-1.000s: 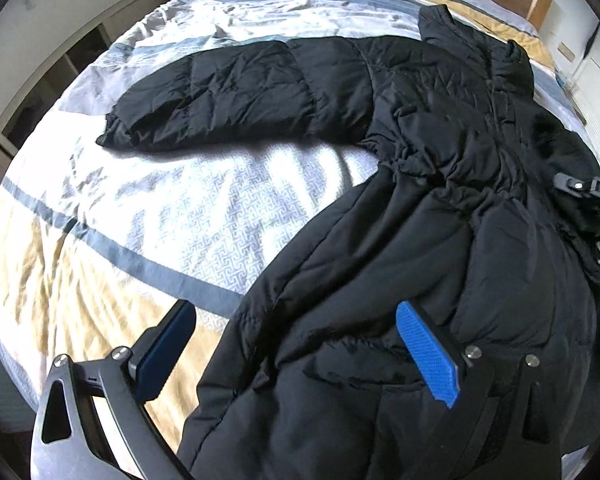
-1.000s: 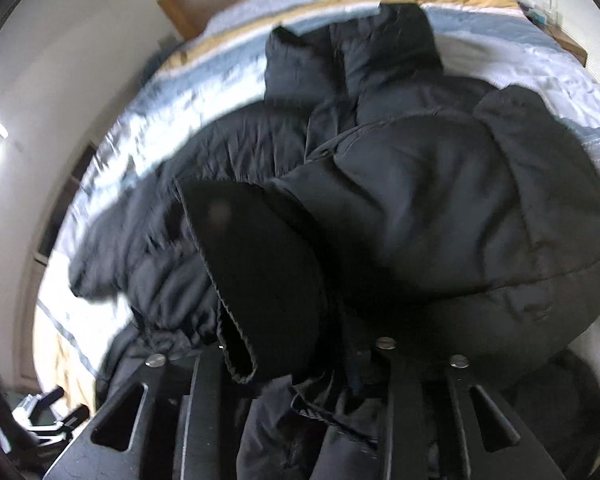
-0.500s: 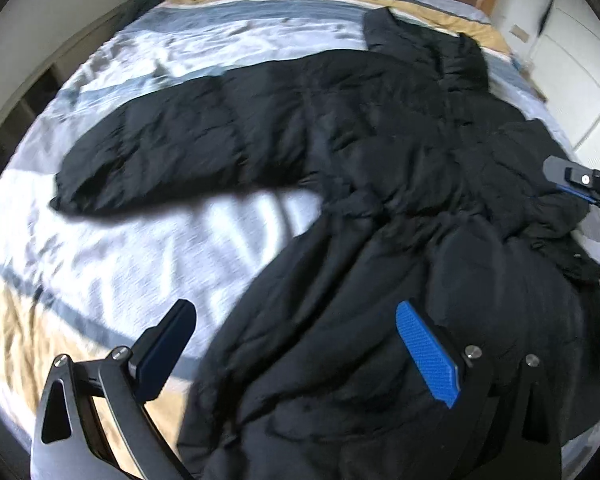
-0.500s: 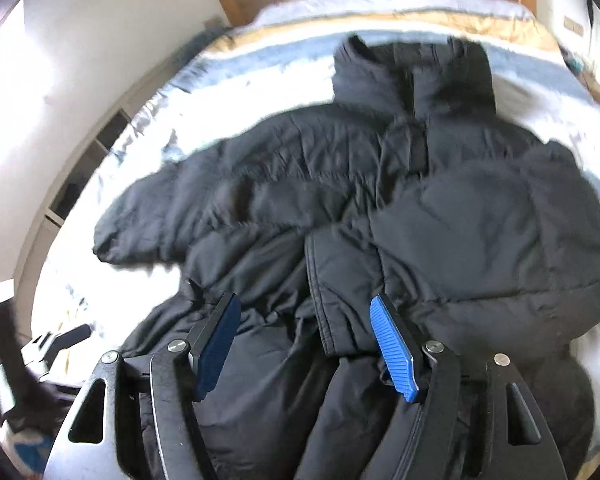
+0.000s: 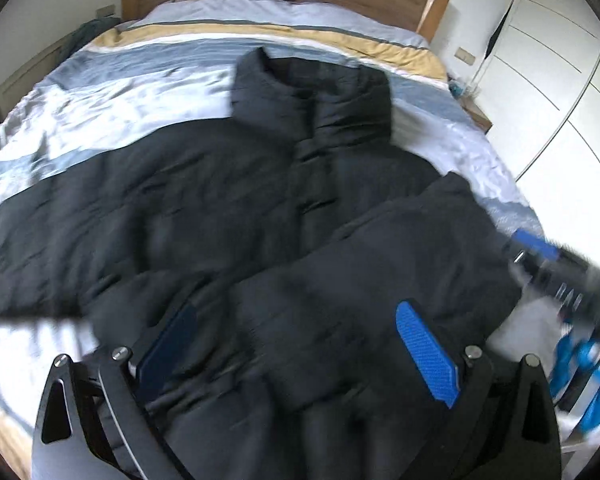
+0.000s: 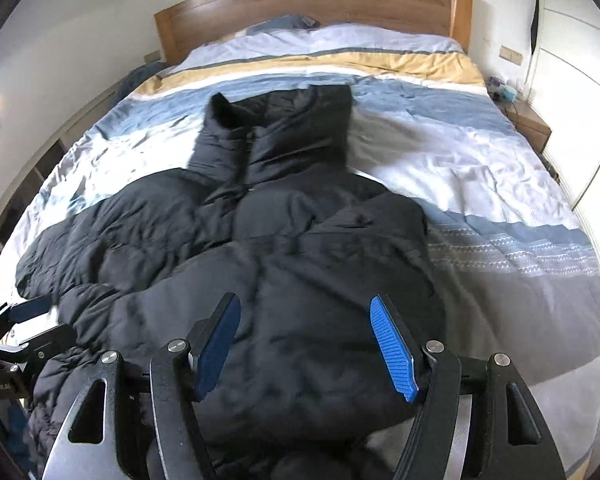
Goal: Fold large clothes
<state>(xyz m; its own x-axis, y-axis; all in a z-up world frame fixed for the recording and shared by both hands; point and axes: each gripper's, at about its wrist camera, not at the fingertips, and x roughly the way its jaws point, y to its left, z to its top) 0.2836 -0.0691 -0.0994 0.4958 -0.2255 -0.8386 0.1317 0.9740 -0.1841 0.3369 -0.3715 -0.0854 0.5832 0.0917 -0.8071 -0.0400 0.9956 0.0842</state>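
Coat (image 6: 260,240) spread on bed (image 6: 480,184), collar toward headboard (image 6: 300,4) at upper centre of right view. Black, puffy, quilted.

Change over last second: right sleeve, then pinched in right claw and lifted close to lens, now lying folded across chest, at right centre of left view (image 5: 380,260) and centre of right view. Right claw (image 6: 306,346) released, blue pads spread wide, nothing between them. Both cameras pulled back and tilted up; headboard and wardrobe (image 5: 560,80) now in frame, absent before. Motion blur in left view, so rig likely mid-move.

Left claw (image 5: 292,350) open throughout, pads wide apart, hovering over lower body of coat, gripping nothing. Right claw also seen from left view, blurred, at right edge (image 5: 548,264); left claw seen at lower left edge of right view (image 6: 24,328).

Left sleeve (image 5: 60,240) unchanged: stretched out flat toward left edge of frame in both views, cuff near bed's side.

Reading for task: first sleeve fold done, one side tucked in. Likely next: left sleeve across chest to match, then hem folded up toward collar. Fill is thick and springy; folded sleeve sits humped, not flat, and may slide back off if body is disturbed. Hem hidden below claws in both views, state there unknown.
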